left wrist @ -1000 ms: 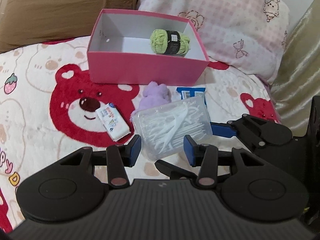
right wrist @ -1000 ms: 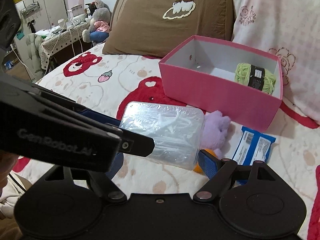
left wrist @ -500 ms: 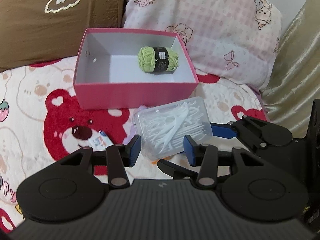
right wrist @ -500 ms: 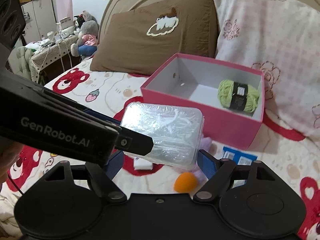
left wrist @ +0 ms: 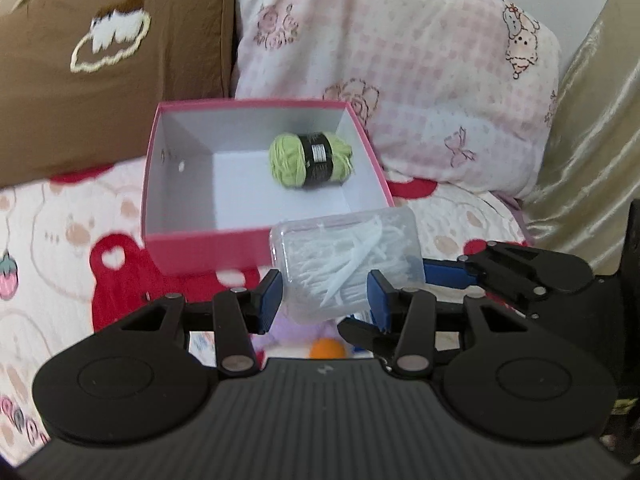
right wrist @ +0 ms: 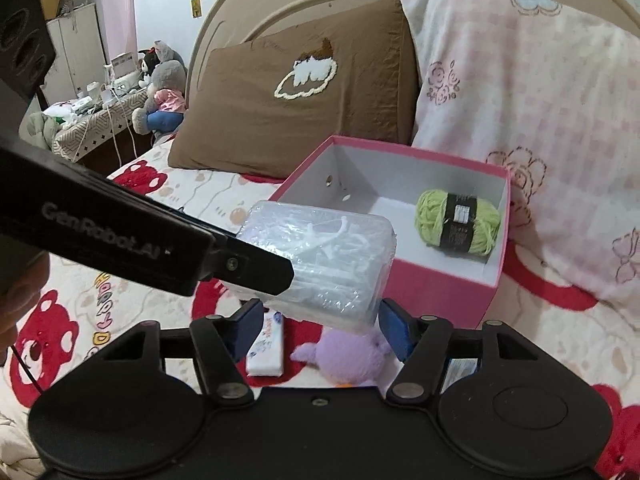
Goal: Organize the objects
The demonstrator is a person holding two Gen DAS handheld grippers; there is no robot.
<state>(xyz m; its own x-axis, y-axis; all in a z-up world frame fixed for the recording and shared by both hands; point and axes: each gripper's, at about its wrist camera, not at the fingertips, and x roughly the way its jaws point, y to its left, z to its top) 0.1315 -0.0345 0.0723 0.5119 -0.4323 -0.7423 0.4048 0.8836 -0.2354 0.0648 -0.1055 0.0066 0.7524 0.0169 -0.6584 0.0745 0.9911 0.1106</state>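
Observation:
A clear plastic box of white floss picks (left wrist: 348,252) (right wrist: 328,248) hangs in the air just in front of the pink cardboard box (left wrist: 200,248) (right wrist: 440,292). My left gripper (left wrist: 326,296) is shut on its near end. One left finger (right wrist: 256,268) crosses the right wrist view. My right gripper (right wrist: 320,320) straddles the same box from the side. Its jaws are closing, and a thin gap still shows at the pads. The right fingers (left wrist: 444,276) show beside the box. A green yarn ball (left wrist: 310,160) (right wrist: 458,220) lies inside the pink box.
On the bear-print blanket under the grippers lie a purple plush (right wrist: 348,360), an orange ball (left wrist: 324,348), a tissue pack (right wrist: 266,344) and a blue packet (right wrist: 460,368). A brown pillow (right wrist: 300,100) and a pink pillow (right wrist: 520,100) stand behind the box. A hand (right wrist: 16,292) is at the left edge.
Both grippers rose and moved toward the pink box, carrying the floss box off the blanket. The right jaws narrowed around it. The left grip stayed the same.

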